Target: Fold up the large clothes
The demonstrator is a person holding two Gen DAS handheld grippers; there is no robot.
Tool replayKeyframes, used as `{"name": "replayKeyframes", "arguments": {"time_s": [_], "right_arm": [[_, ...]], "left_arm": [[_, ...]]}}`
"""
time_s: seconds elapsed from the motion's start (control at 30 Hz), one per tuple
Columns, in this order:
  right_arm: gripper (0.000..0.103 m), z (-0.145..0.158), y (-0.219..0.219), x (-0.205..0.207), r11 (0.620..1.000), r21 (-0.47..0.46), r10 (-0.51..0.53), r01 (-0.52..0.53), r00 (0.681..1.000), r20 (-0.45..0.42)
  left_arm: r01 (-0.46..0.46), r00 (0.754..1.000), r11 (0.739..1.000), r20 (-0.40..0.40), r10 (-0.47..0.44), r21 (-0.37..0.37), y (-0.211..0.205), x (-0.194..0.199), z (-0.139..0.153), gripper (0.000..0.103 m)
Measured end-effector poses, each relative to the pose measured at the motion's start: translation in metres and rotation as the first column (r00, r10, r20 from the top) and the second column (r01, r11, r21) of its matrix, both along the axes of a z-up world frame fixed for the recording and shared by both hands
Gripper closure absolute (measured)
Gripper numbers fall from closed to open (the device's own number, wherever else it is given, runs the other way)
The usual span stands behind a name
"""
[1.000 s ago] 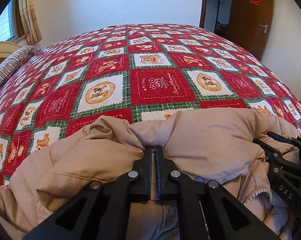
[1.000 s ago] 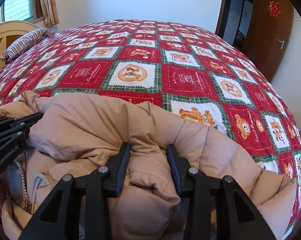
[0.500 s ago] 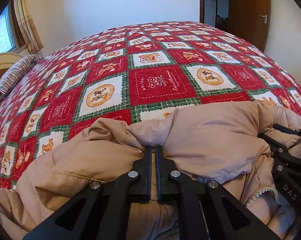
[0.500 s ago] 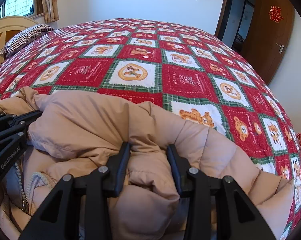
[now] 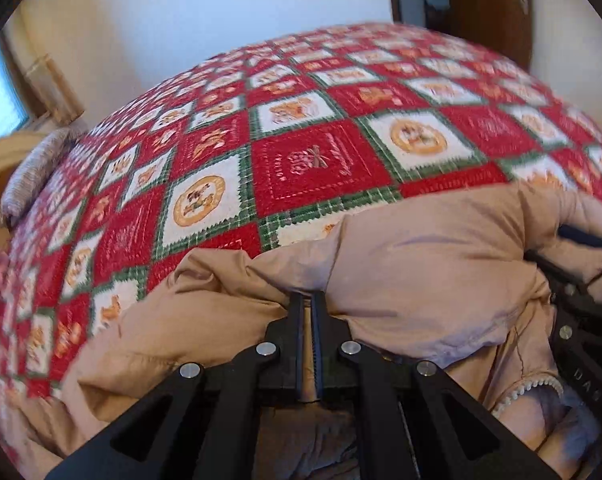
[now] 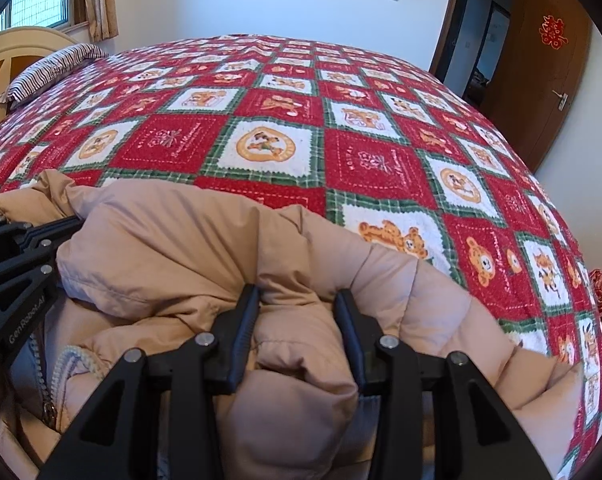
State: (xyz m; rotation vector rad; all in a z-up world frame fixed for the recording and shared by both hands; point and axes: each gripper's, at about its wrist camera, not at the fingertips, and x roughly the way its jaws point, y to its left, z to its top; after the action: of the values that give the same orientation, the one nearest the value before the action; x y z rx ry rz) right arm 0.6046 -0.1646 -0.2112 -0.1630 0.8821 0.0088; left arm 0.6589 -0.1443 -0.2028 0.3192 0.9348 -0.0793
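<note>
Here the left tongs (image 5: 309, 300) are pinched almost together on a thin fold of the beige puffer jacket (image 5: 421, 280), fabric caught in the narrow slit between the fingers. The right tongs (image 6: 297, 300) are clamped on a much thicker padded roll of the same jacket (image 6: 173, 256), so the fingers (image 6: 243, 320) stand visibly apart with the bulge filling the gap. Each tool shows in the other's view: the right tongs at the right edge of the left wrist view (image 5: 581, 276), the left tongs at the left edge of the right wrist view (image 6: 17, 248), both buried in jacket fabric. The jacket lies bunched at the near edge of the bed, its white zipper (image 6: 67, 364) and grey lining showing low between the two tools. Beyond it spreads a red, green and white patchwork quilt (image 6: 365, 160) with bear squares. A striped pillow (image 6: 49, 72) sits by the cream headboard (image 6: 17, 48) at far left. A curtained window (image 6: 41, 0) is above that, and a brown door (image 6: 541, 80) with a red paper ornament (image 6: 553, 32) is at far right. The left wrist view is motion-blurred.
</note>
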Motion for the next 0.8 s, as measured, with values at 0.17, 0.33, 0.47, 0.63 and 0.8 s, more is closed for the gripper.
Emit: {"name": "replayKeyframes", "arguments": {"time_s": [0.17,0.33,0.47,0.63,0.8], "right_arm": [[0.036,0.031,-0.009,-0.011,1.000,-0.008,0.017,-0.017,1.000,0.010],[0.029,0.059,-0.021,-0.049,0.997,0.067,0.032,-0.035,0.999,0.035],[0.025,0.061,-0.028,-0.090,0.993,0.105,0.052,-0.053,0.999,0.008],[0.024,0.051,-0.038,-0.150,0.990,0.134,0.057,-0.054,0.998,-0.023],[0.022,0.033,-0.054,-0.205,0.993,0.117,0.031,-0.025,0.998,-0.050]], "left_arm": [[0.026,0.999,0.994,-0.036,-0.030,-0.109,0.020,-0.013,0.040,0.060],[0.014,0.999,0.981,0.037,-0.006,-0.194,0.046,-0.062,0.075,0.024],[0.017,0.997,0.977,0.073,-0.002,-0.213,0.068,-0.122,0.086,0.024],[0.023,0.994,0.984,0.110,-0.004,-0.179,0.096,-0.192,0.079,0.024],[-0.015,0.991,0.990,0.130,0.034,-0.143,0.127,-0.264,0.060,0.024]]}}
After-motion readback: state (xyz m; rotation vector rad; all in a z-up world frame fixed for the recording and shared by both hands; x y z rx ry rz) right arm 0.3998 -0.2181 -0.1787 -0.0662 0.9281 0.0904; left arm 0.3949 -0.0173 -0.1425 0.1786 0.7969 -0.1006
